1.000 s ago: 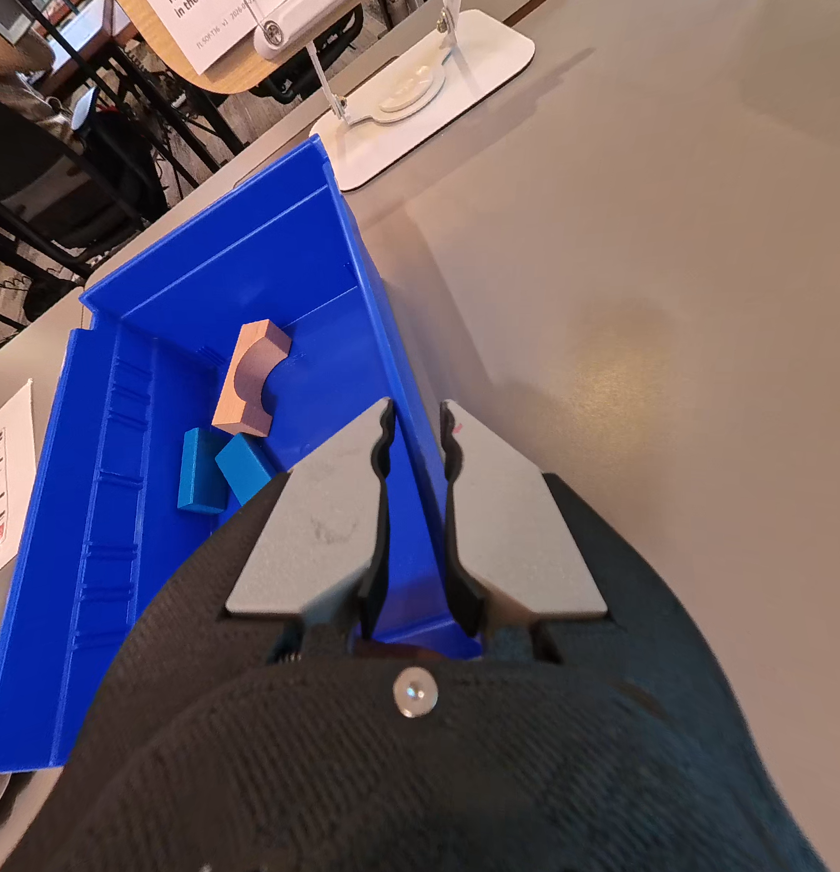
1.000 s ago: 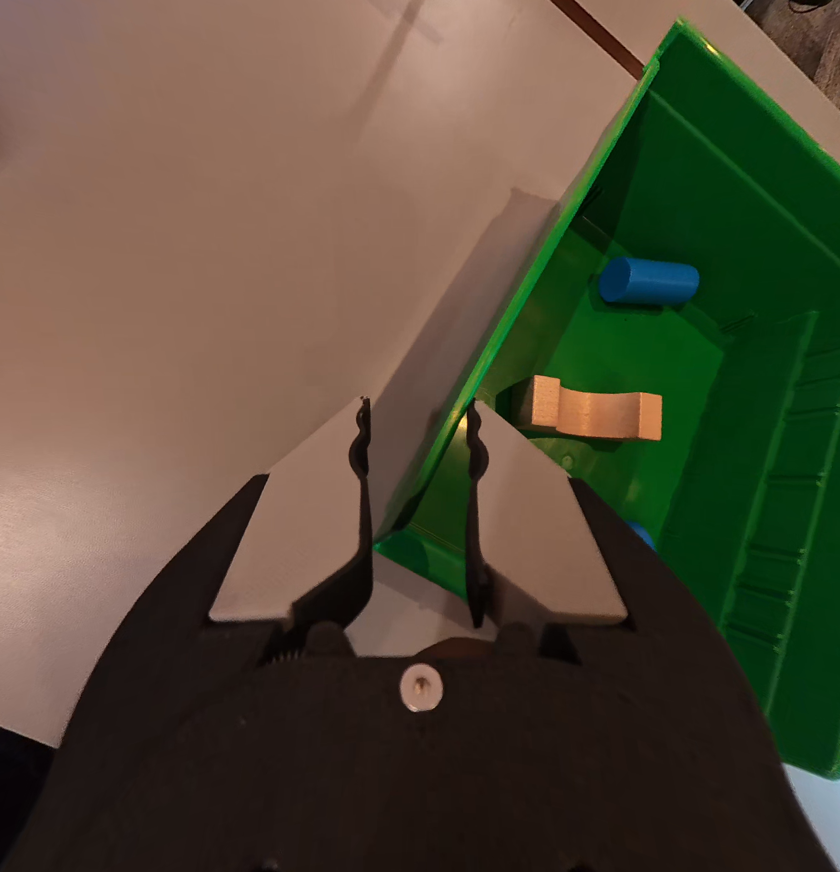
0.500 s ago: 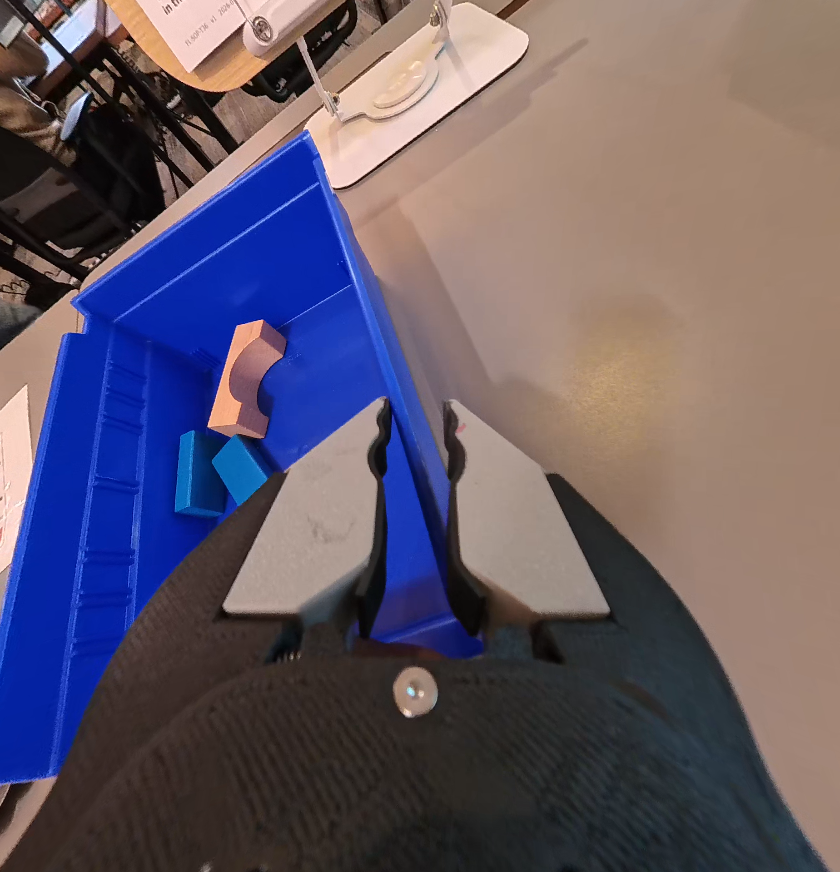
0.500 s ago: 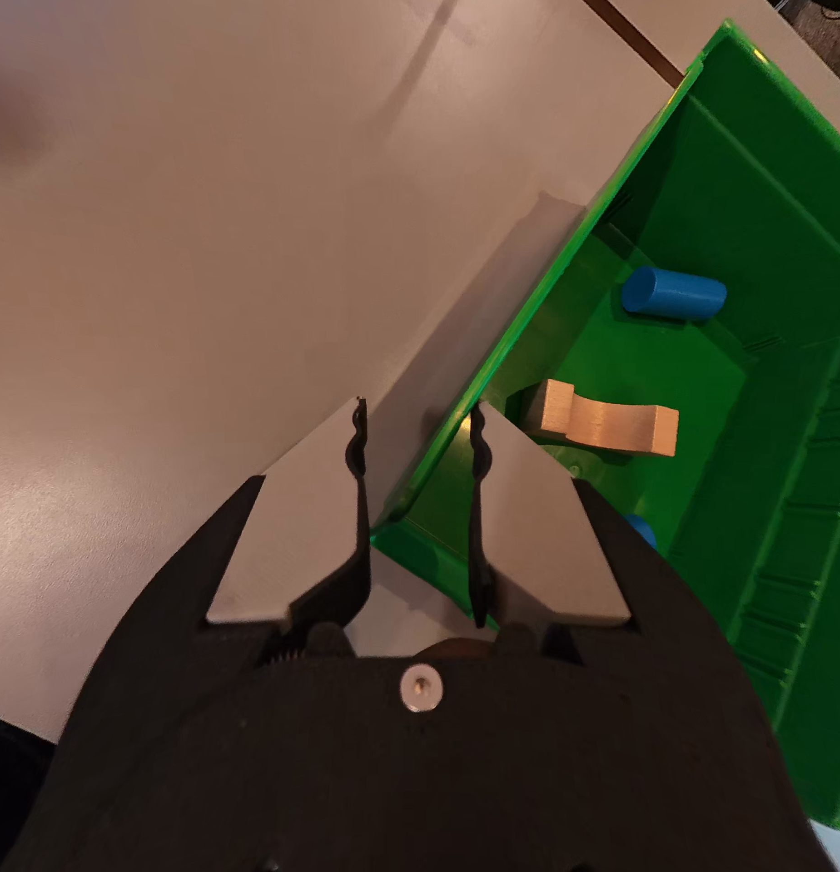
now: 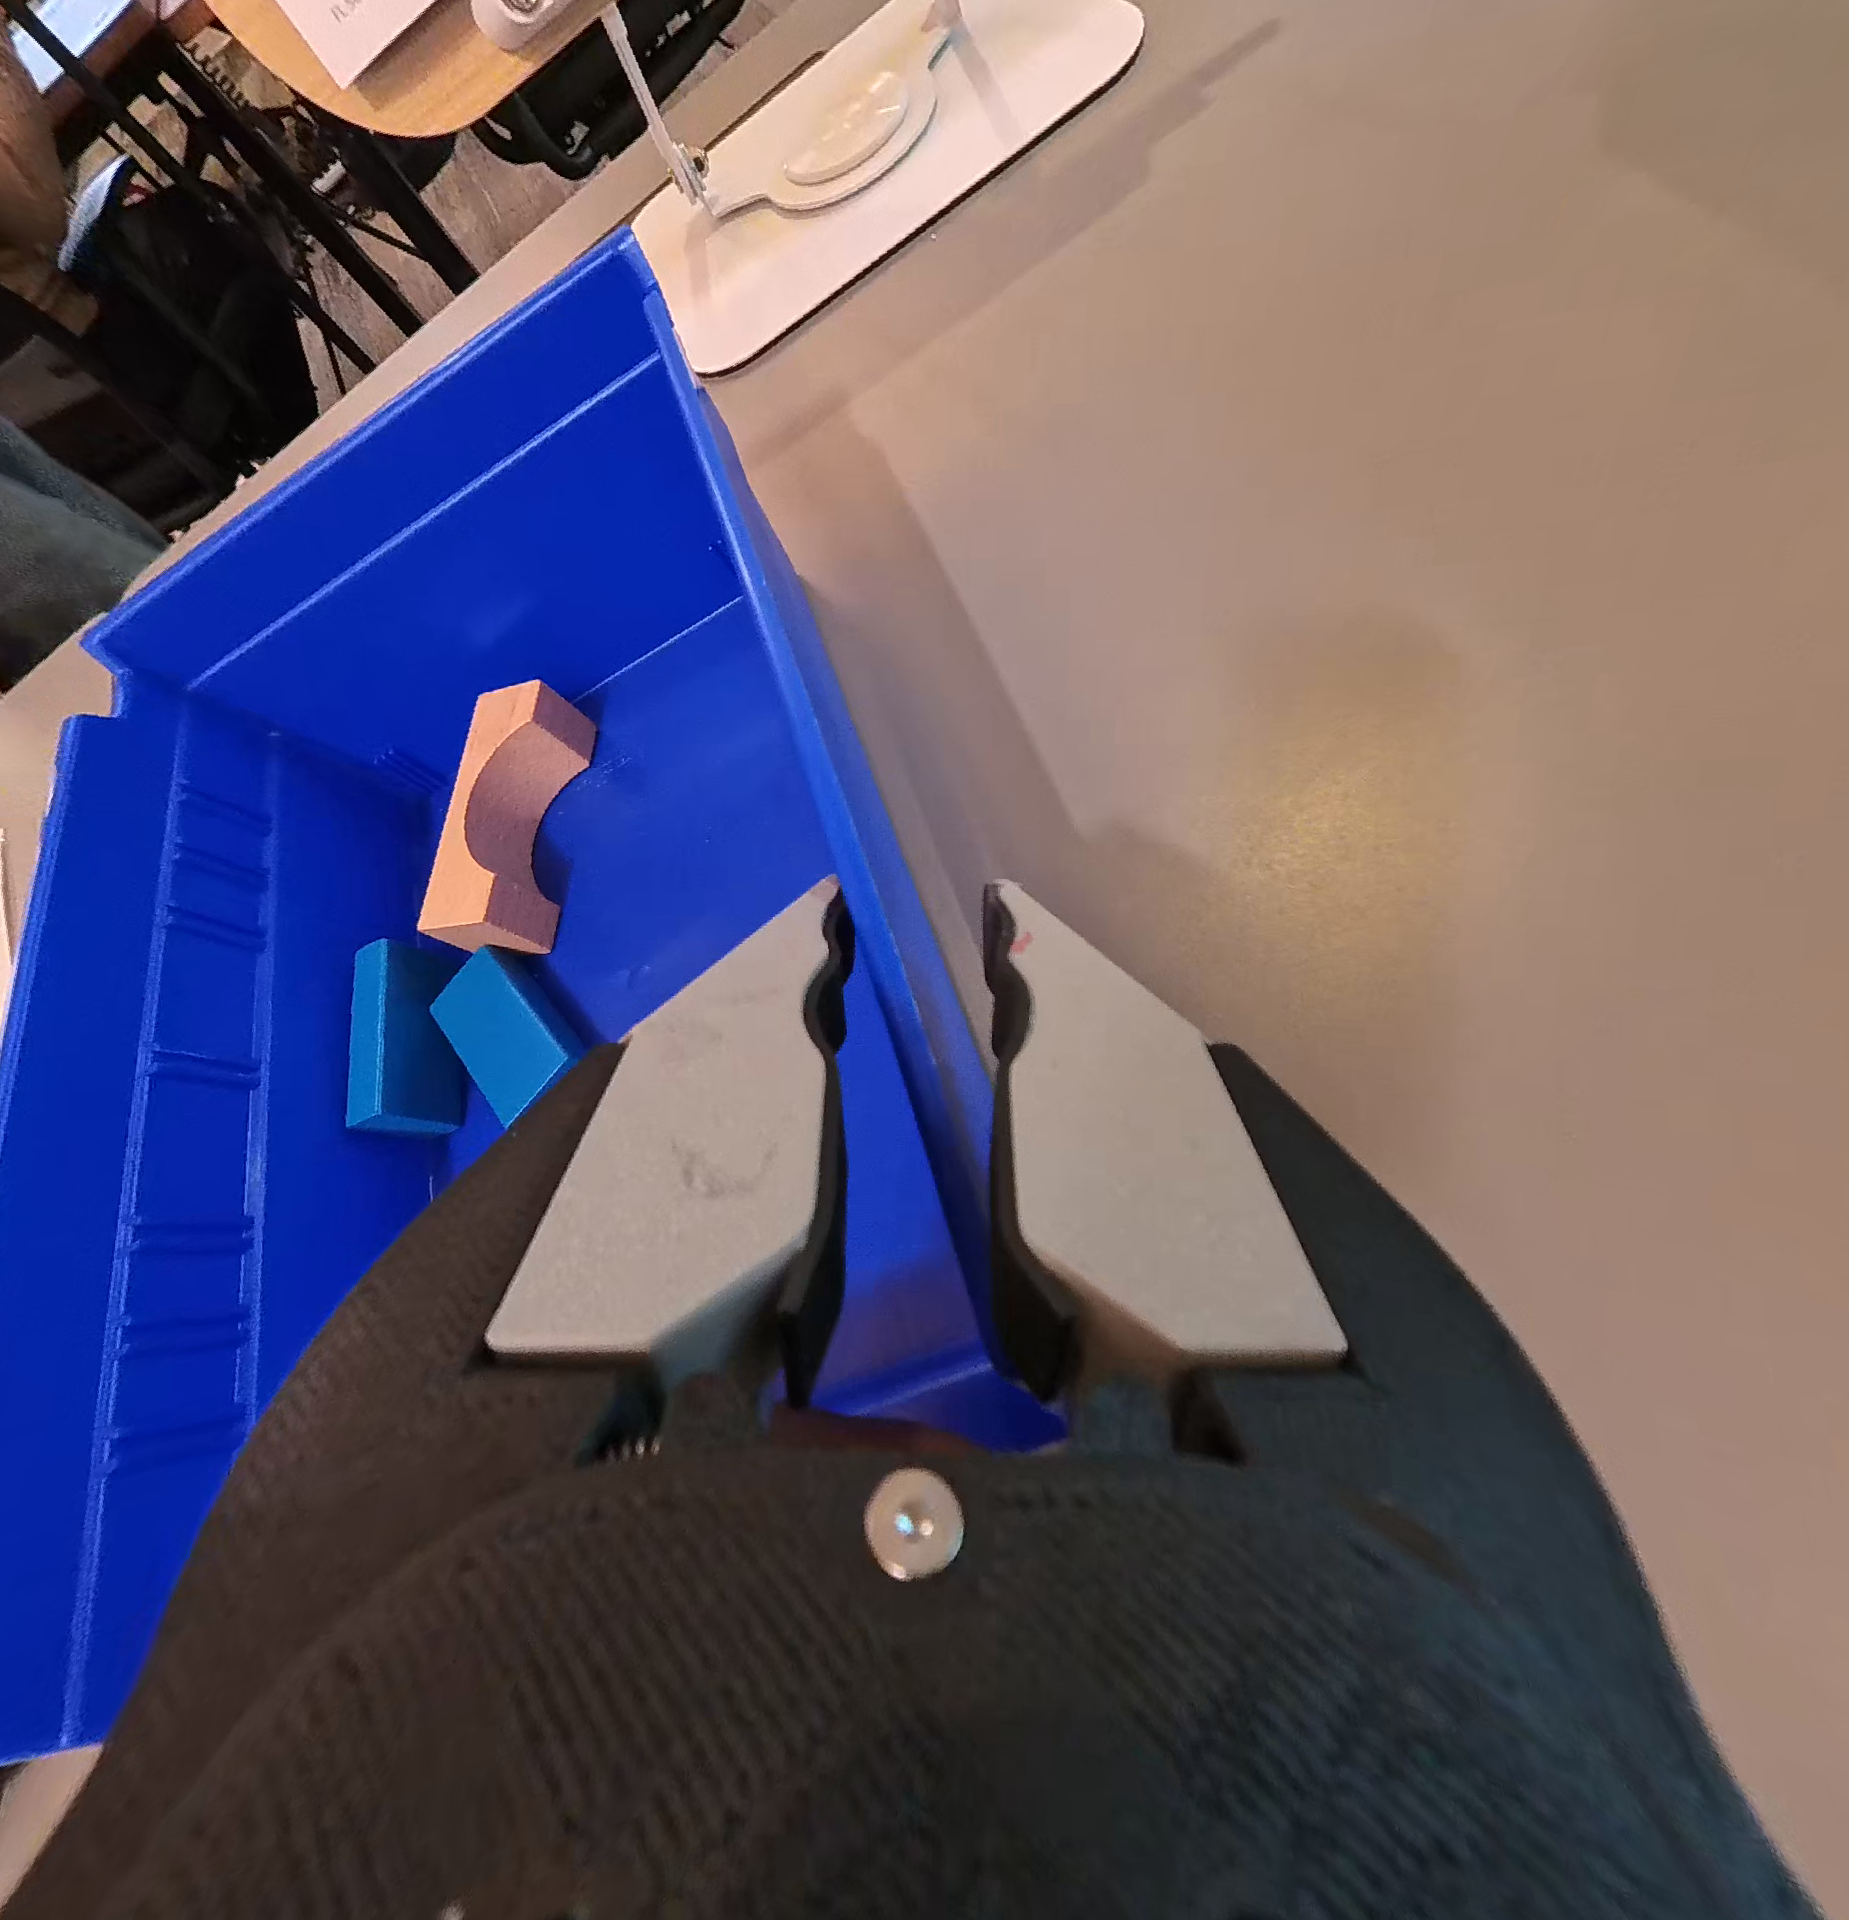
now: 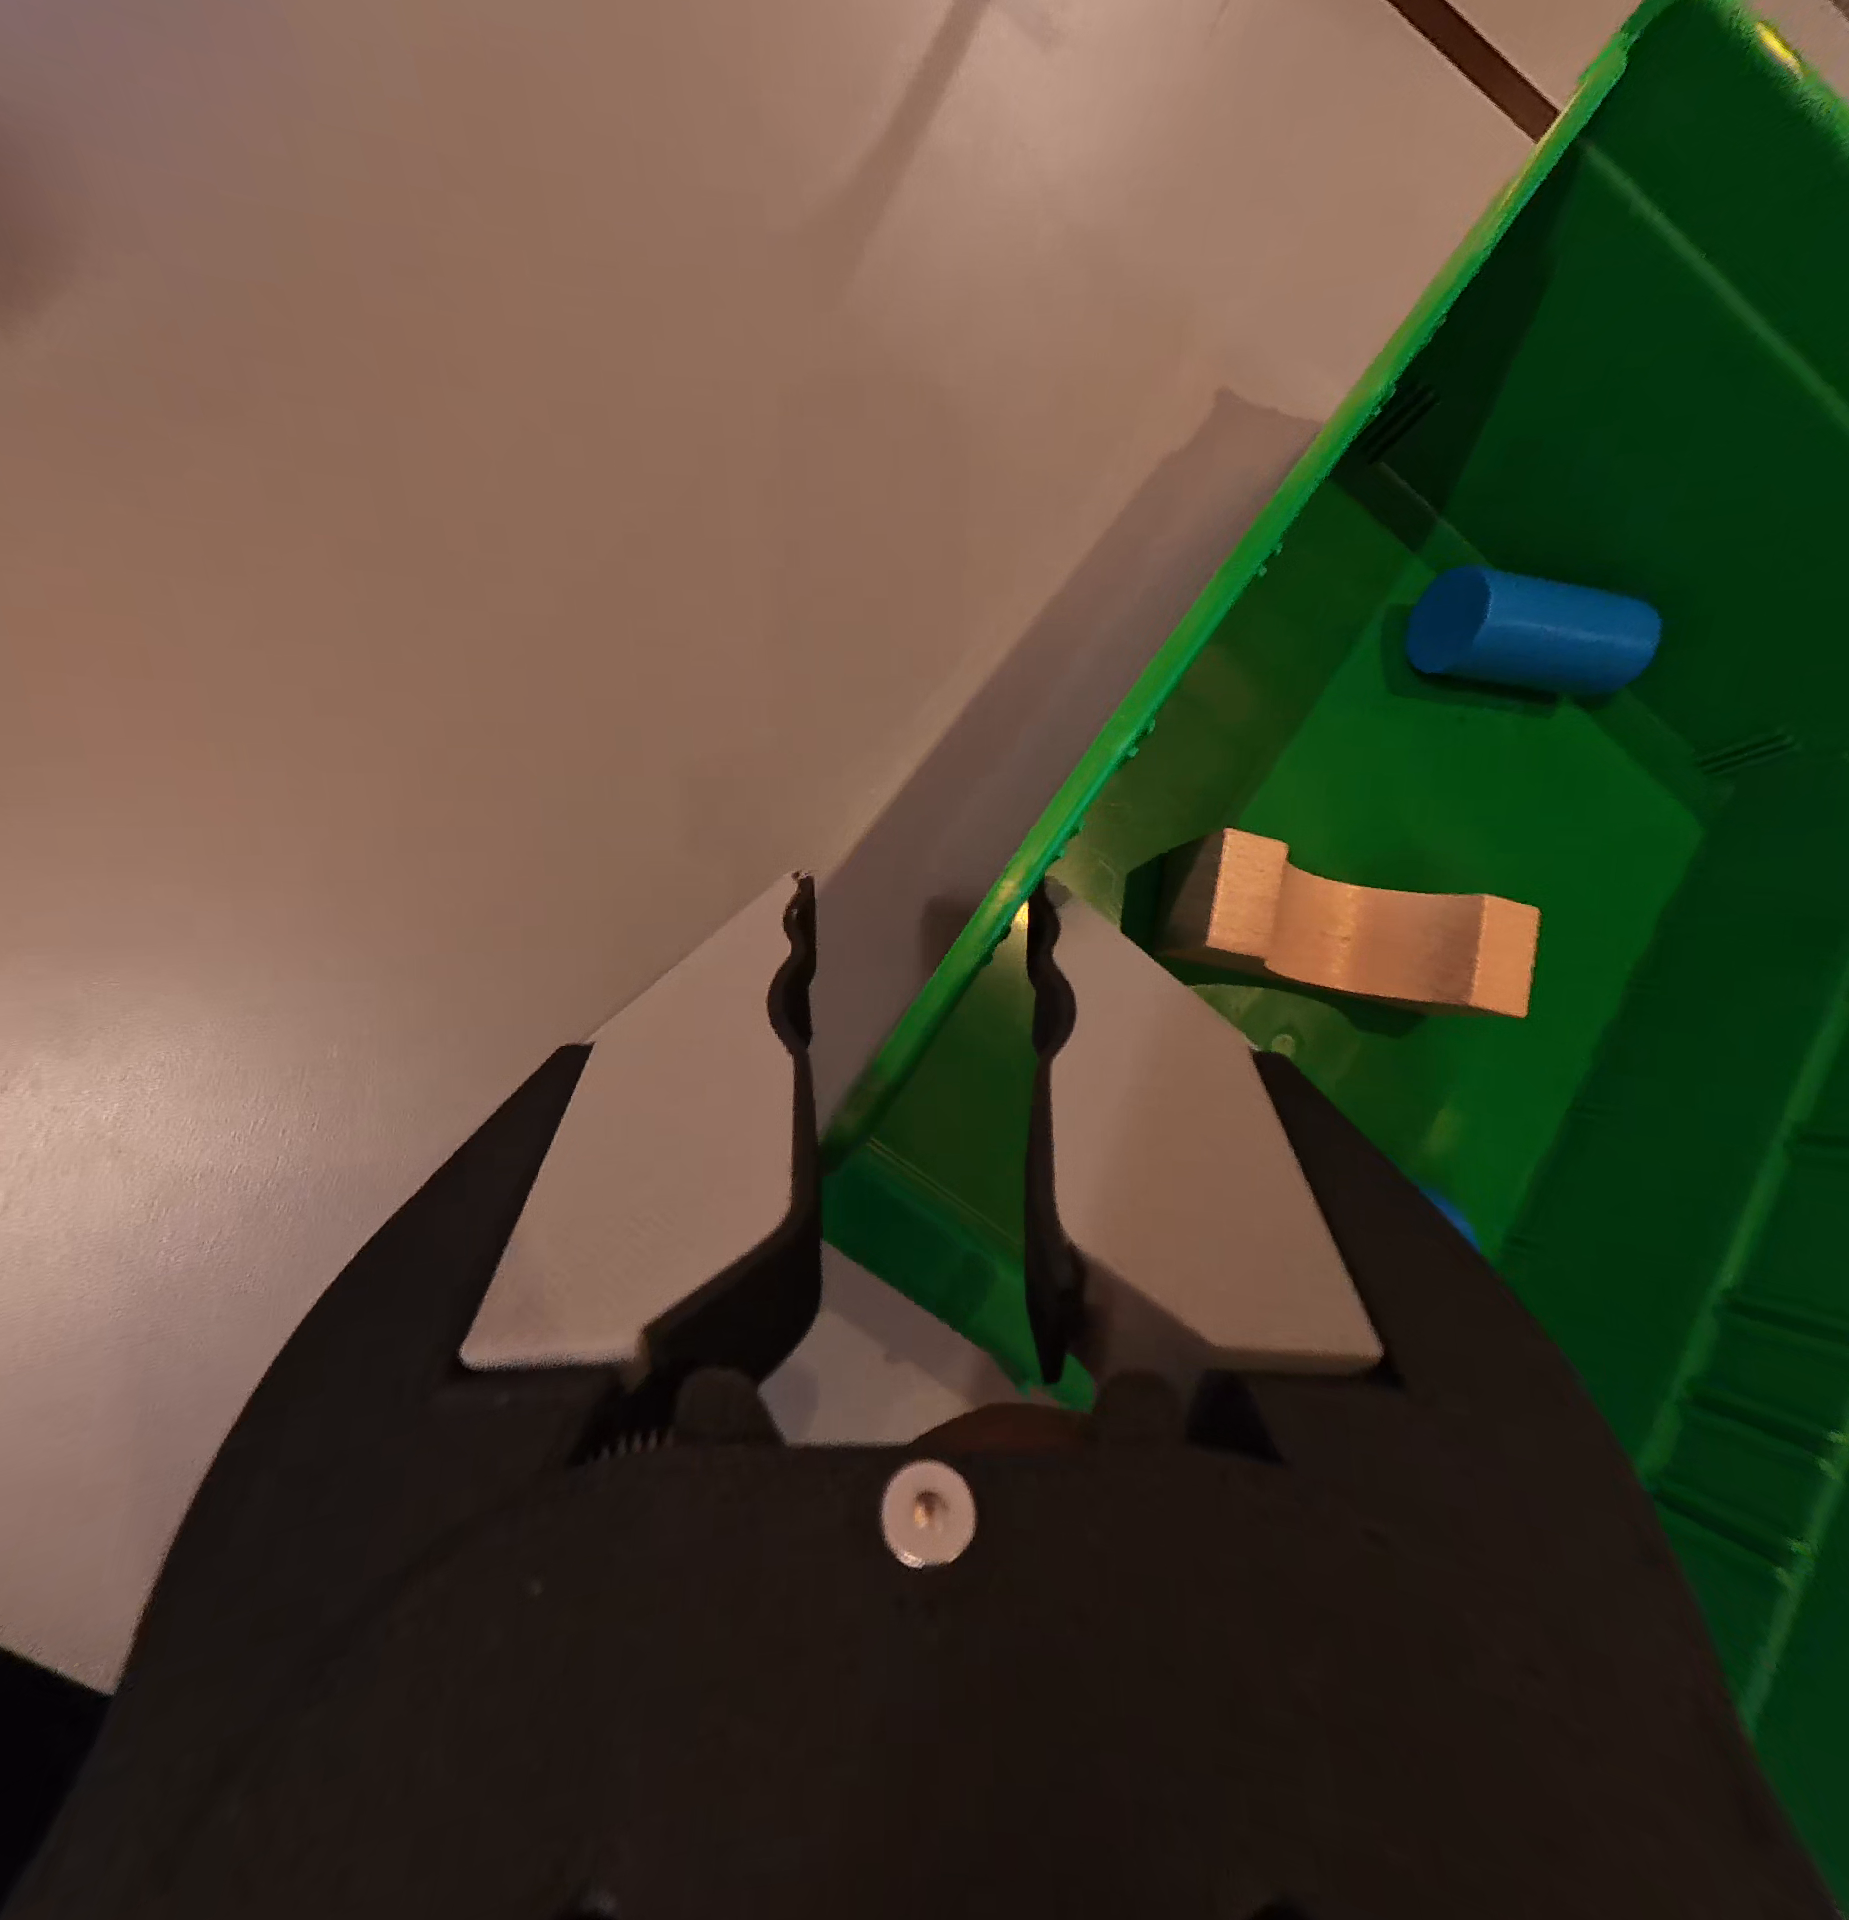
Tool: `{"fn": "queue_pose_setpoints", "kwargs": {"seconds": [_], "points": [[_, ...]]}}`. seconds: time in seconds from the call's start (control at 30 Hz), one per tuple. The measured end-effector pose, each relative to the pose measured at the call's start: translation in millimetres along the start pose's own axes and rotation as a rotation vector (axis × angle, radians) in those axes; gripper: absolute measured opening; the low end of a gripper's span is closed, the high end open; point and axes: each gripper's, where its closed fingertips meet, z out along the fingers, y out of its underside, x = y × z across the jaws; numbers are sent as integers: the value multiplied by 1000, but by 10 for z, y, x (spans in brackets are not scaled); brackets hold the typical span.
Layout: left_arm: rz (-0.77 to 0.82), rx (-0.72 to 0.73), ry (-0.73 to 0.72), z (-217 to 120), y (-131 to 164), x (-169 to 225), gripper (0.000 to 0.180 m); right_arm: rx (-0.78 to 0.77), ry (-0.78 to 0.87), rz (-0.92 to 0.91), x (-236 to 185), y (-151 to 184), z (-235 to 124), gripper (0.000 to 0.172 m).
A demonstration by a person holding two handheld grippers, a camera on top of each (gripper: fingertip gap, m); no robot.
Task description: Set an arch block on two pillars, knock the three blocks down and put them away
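Arch block of pale wood (image 5: 504, 821) lies in the blue plastic bin (image 5: 203, 1039) beside two blue rectangular blocks (image 5: 400, 1039). Both the left tool (image 5: 915, 914) and right tool (image 6: 915, 904) gape empty, straddling bin walls; lifting carelessly could snag a rim and tip a bin.

Blue plastic bin (image 5: 400, 582): on the grey table (image 5: 1419, 623), left side.
In it: wooden arch block (image 5: 504, 821) far; two blue rectangular blocks (image 5: 452, 1029) touching, just nearer.
White flat stand base (image 5: 899, 177): beyond the bin.
Green plastic bin (image 6: 1730, 416): table's right; inside, blue cylinder block (image 6: 1533, 632) far, second wooden arch block (image 6: 1367, 925) nearer.
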Motion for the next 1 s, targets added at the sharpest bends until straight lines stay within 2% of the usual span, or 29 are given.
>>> {"fn": "queue_pose_setpoints", "kwargs": {"seconds": [0.77,1.0], "points": [[25,-36,34,93,89,82,32,-47,1,-24,-45,57,67,45],[-30,-46,22,75,88,7,21,-87,23,-67,-82,91,17,39]]}}
